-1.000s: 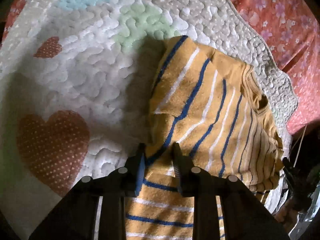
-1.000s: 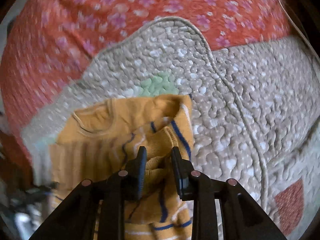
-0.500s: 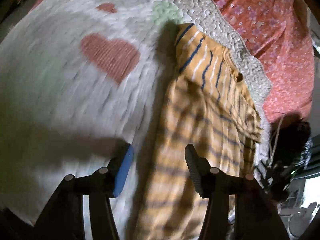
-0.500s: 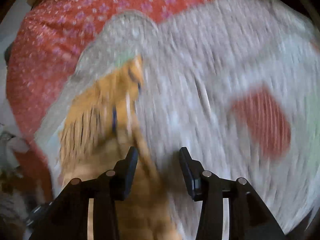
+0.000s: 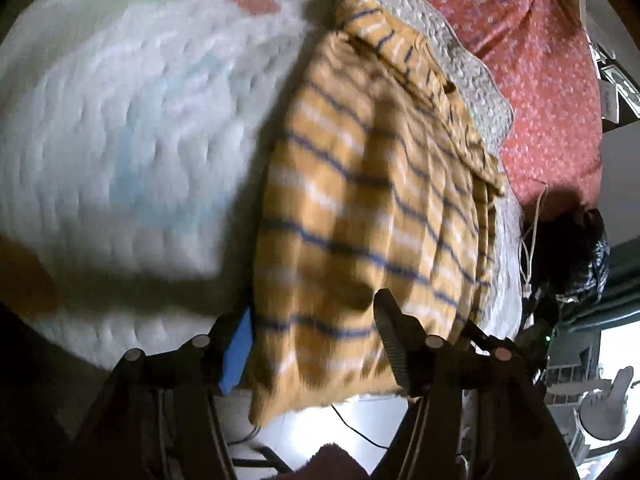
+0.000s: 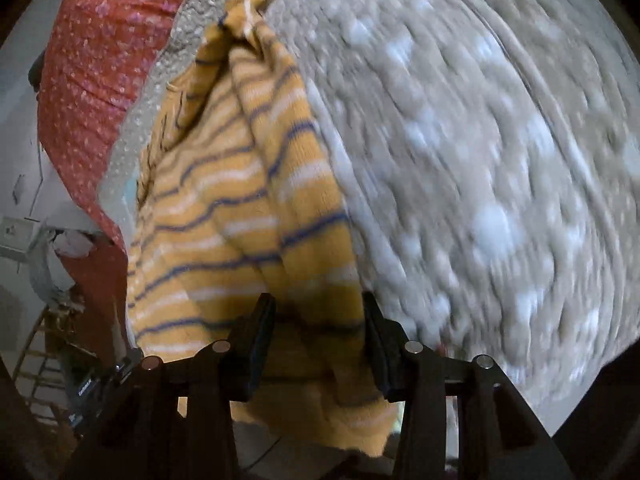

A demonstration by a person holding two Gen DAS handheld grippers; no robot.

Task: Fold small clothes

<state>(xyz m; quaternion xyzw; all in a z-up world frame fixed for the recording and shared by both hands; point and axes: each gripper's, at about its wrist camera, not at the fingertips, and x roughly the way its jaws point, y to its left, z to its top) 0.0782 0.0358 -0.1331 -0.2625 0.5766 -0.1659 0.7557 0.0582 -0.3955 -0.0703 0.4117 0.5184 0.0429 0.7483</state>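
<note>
A small yellow top with blue and white stripes lies lengthwise on a white quilted mat, its near hem hanging over the mat's edge. It also shows in the right wrist view, with one long side folded inward. My left gripper is open over the near hem, holding nothing. My right gripper is open over the near hem too, and empty. Both views are blurred by motion.
The quilted mat lies on a red flowered bedspread, which also shows in the right wrist view. Cables and dark clutter sit off the bed's edge. The floor shows below the hem.
Both grippers have opened and let go of the top. They have pulled back from its middle toward the near hem, and the top now lies stretched out on the mat.
</note>
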